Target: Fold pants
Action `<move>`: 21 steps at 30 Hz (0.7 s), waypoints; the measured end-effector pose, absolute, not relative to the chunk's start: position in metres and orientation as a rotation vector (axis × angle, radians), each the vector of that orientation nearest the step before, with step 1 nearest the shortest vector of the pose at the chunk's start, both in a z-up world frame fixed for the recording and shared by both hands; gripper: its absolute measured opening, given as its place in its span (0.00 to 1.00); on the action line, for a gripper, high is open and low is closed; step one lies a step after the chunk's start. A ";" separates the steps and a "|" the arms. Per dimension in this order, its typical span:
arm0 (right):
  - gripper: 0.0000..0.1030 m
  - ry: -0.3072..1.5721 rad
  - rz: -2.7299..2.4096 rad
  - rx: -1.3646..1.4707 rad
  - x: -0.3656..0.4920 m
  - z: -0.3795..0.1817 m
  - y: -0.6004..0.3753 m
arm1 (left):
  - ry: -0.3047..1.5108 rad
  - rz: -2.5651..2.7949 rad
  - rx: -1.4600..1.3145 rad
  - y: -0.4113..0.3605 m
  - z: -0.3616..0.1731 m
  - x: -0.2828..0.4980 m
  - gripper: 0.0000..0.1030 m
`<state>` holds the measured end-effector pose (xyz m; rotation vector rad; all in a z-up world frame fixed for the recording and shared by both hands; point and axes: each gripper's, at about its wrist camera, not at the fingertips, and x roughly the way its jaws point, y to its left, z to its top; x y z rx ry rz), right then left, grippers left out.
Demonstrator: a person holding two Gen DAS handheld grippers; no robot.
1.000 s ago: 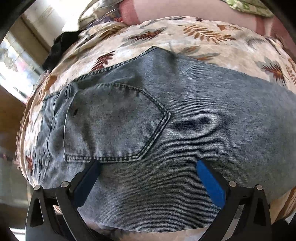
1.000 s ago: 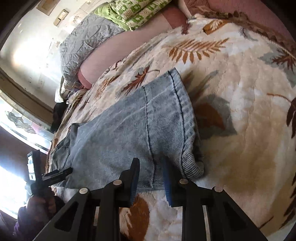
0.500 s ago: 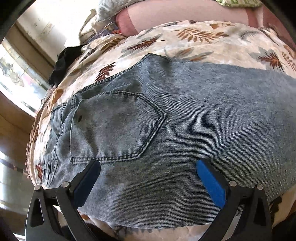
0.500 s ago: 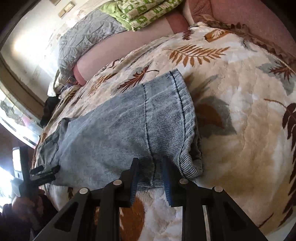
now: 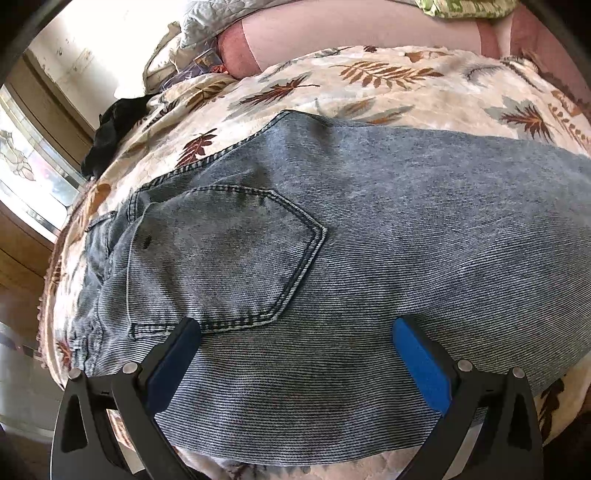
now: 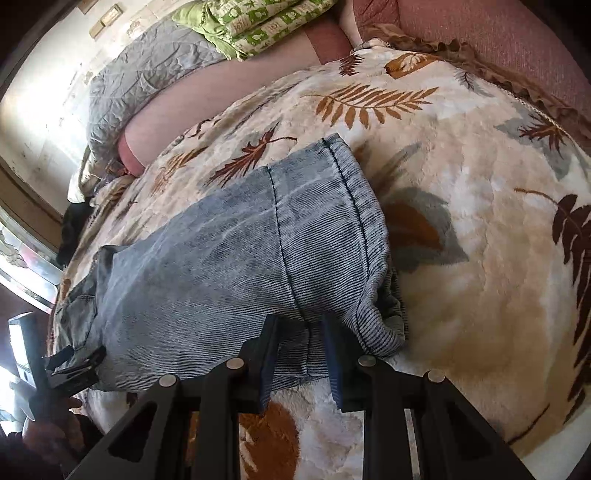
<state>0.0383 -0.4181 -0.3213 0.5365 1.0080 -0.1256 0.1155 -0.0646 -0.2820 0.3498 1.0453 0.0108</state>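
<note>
Light blue denim pants (image 5: 369,221) lie flat across a leaf-patterned blanket (image 5: 388,74), back pocket (image 5: 221,258) up at the waist end. My left gripper (image 5: 295,332) is open, its blue pads wide apart just above the denim below the pocket. In the right wrist view the pants (image 6: 221,266) end in the stitched leg cuffs (image 6: 362,236). My right gripper (image 6: 299,332) is nearly closed, pinching the near edge of the leg fabric by the cuff. The left gripper (image 6: 74,365) shows at the waist end there.
The blanket (image 6: 480,221) covers a bed with a pink mattress edge (image 6: 229,85). A grey quilt (image 6: 147,74) and green patterned bedding (image 6: 258,22) lie at the far side. A black garment (image 5: 114,133) sits at the left blanket edge near a window.
The left gripper has drawn back and up slightly, so more blanket shows beyond the pants. The right gripper keeps its pinch at the cuff, barely shifting.
</note>
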 end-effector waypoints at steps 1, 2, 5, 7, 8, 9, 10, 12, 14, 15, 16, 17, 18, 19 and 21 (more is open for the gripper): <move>0.27 1.013 -0.127 0.529 0.039 -0.321 -0.418 | 1.036 0.004 0.338 -0.063 -0.282 0.115 1.00; 0.27 1.022 -0.129 0.518 0.040 -0.319 -0.416 | 1.022 -0.003 0.329 -0.062 -0.282 0.113 1.00; 0.29 1.055 -0.152 0.456 0.043 -0.310 -0.410 | 0.985 -0.020 0.313 -0.058 -0.279 0.107 1.00; 0.30 1.071 -0.179 0.421 0.046 -0.299 -0.403 | 0.983 -0.053 0.316 -0.058 -0.271 0.106 1.00; 0.29 1.057 -0.172 0.404 0.049 -0.290 -0.397 | 0.971 -0.079 0.309 -0.056 -0.266 0.105 1.00; 0.30 1.027 -0.143 0.387 0.052 -0.281 -0.390 | 0.942 -0.106 0.301 -0.056 -0.258 0.103 1.00; 0.30 1.006 -0.125 0.369 0.055 -0.274 -0.384 | 0.920 -0.113 0.301 -0.053 -0.252 0.103 1.00; 0.30 0.994 -0.098 0.336 0.070 -0.267 -0.366 | 0.900 -0.089 0.307 -0.043 -0.242 0.108 1.00; 0.30 1.006 -0.063 0.345 0.086 -0.269 -0.350 | 0.915 -0.045 0.289 -0.026 -0.237 0.117 1.00; 0.30 1.009 -0.049 0.347 0.092 -0.271 -0.342 | 0.923 -0.016 0.269 -0.013 -0.234 0.123 1.00; 0.30 1.022 -0.028 0.333 0.101 -0.275 -0.329 | 0.928 0.014 0.265 -0.002 -0.233 0.128 1.00; 0.30 1.033 -0.014 0.315 0.106 -0.279 -0.319 | 0.937 0.050 0.266 0.008 -0.233 0.133 1.00; 0.30 1.042 -0.008 0.295 0.111 -0.282 -0.310 | 0.954 0.081 0.269 0.019 -0.235 0.139 1.00; 0.30 1.058 -0.001 0.281 0.116 -0.288 -0.302 | 0.982 0.097 0.266 0.028 -0.240 0.144 1.00; 0.30 1.096 0.007 0.285 0.124 -0.299 -0.296 | 1.084 0.111 0.240 0.042 -0.257 0.157 1.00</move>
